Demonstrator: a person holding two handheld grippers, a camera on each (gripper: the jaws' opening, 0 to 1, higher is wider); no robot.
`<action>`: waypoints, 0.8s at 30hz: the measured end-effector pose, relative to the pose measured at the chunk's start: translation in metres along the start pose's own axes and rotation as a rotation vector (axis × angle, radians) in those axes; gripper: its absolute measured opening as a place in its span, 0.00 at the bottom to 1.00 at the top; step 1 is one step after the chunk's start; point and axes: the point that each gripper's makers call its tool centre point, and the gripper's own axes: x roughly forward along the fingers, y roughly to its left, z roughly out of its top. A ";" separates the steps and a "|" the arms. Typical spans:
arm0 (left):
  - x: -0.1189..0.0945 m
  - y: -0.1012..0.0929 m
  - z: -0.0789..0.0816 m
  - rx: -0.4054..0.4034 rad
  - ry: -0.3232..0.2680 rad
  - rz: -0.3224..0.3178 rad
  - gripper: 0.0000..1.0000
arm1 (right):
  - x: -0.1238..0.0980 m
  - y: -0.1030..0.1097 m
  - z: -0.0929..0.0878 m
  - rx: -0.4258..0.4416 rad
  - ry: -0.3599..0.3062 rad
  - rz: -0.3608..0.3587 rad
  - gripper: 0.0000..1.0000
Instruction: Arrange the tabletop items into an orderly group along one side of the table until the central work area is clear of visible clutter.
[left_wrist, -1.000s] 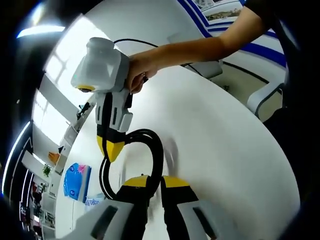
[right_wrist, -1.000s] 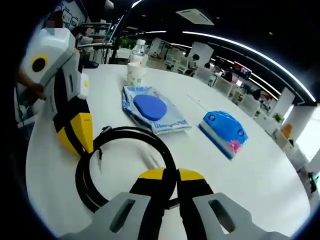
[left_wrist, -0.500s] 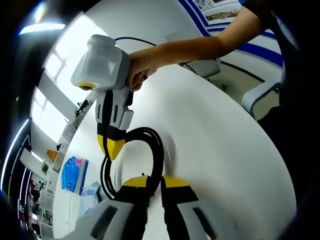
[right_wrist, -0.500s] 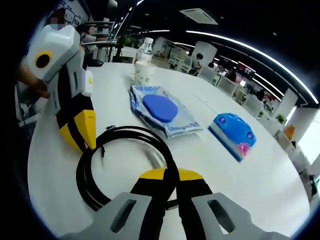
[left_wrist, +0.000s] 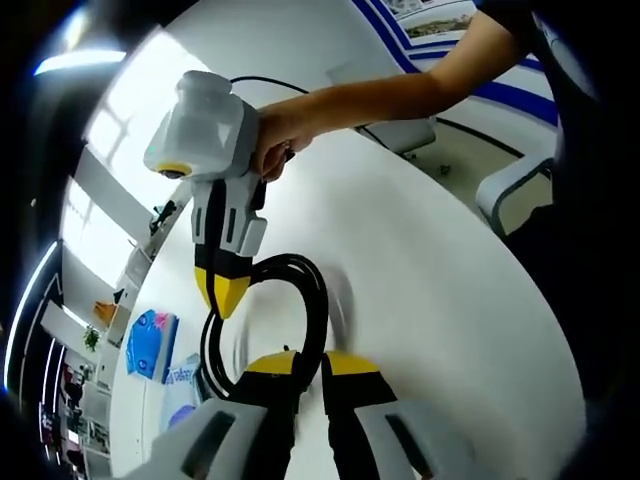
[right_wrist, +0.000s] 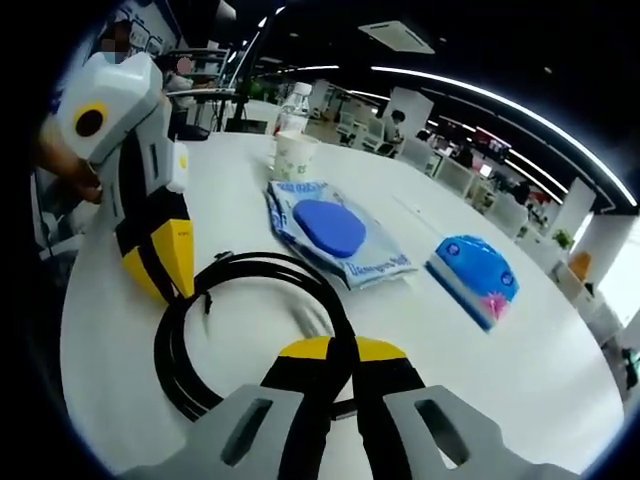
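On the white table (right_wrist: 560, 390), right in front of both grippers, a coiled black cable (right_wrist: 240, 320) is being held from two sides. In the right gripper view the right gripper (right_wrist: 338, 352) is seen with its yellow tips pressed together on the near arc of the coil, and the left gripper (right_wrist: 165, 262) is seen to its left, tips down on the far arc. In the left gripper view the left gripper (left_wrist: 305, 362) is likewise closed on the cable (left_wrist: 300, 300), with the right gripper (left_wrist: 222, 292) ahead of it, carried by a person's hand (left_wrist: 275, 140).

Beyond the coil, a flat blue wet-wipe pack (right_wrist: 335, 232) is seen, a blue tissue pack (right_wrist: 478, 278) to its right, and a paper cup (right_wrist: 293, 158) with a clear bottle (right_wrist: 292, 103) farther off.

A risk is judged here: if the two grips are pulled apart unevenly, the loops could be sprung open and spilled across the centre, or the wipe pack could be swept along.

Against the picture of a second ago, the coil is held the same way, while the packs and cup are seen shifted a little rightward, which is put down to camera movement.
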 end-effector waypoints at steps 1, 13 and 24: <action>-0.001 0.000 0.000 0.002 0.001 0.004 0.03 | 0.000 0.000 -0.001 -0.003 0.003 -0.001 0.04; -0.006 0.002 -0.004 -0.023 -0.013 0.018 0.00 | 0.001 0.013 -0.012 0.033 0.014 0.015 0.03; -0.009 0.000 -0.005 -0.023 -0.008 0.020 0.00 | 0.003 0.013 -0.013 0.028 0.024 0.019 0.04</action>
